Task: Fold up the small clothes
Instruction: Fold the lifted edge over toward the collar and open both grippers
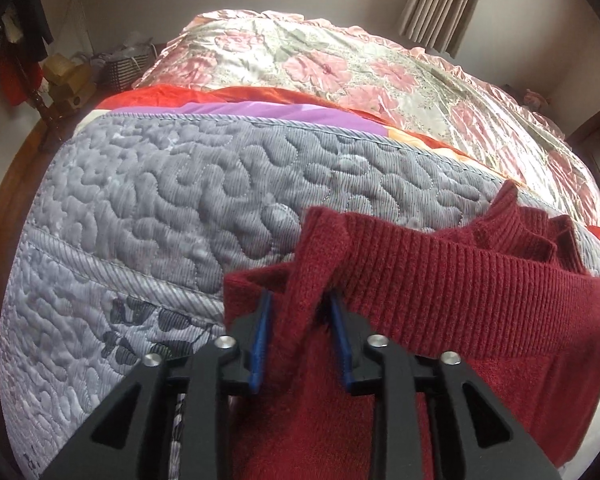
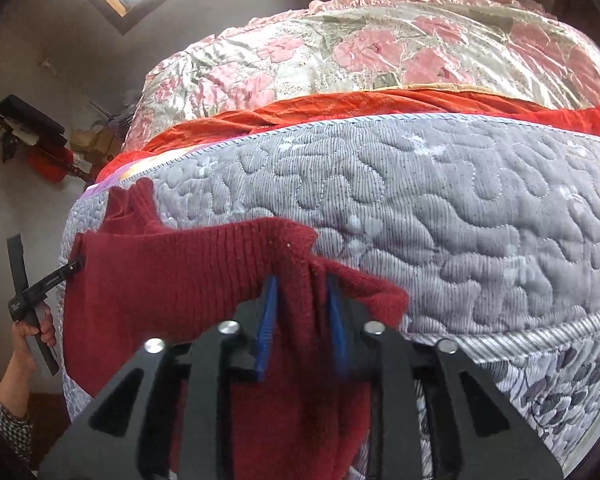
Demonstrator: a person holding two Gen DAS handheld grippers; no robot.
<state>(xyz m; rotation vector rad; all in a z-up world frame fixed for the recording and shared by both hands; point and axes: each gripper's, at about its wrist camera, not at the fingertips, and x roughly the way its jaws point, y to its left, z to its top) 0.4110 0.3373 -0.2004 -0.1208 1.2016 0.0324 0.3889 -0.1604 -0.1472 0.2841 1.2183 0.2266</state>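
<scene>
In the left wrist view, the left gripper (image 1: 300, 312) pinched a fold of the dark red sweater (image 1: 460, 296) at lower right, over the grey quilt (image 1: 160, 208). In the right wrist view, the right gripper (image 2: 300, 300) clamped the sweater's other edge at lower centre.

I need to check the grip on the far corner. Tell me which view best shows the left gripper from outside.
The right wrist view: the left gripper appears at the dark red knitted sweater's edge, handle in a hand. Its own camera shows only blue fingers pinching fabric.
</scene>
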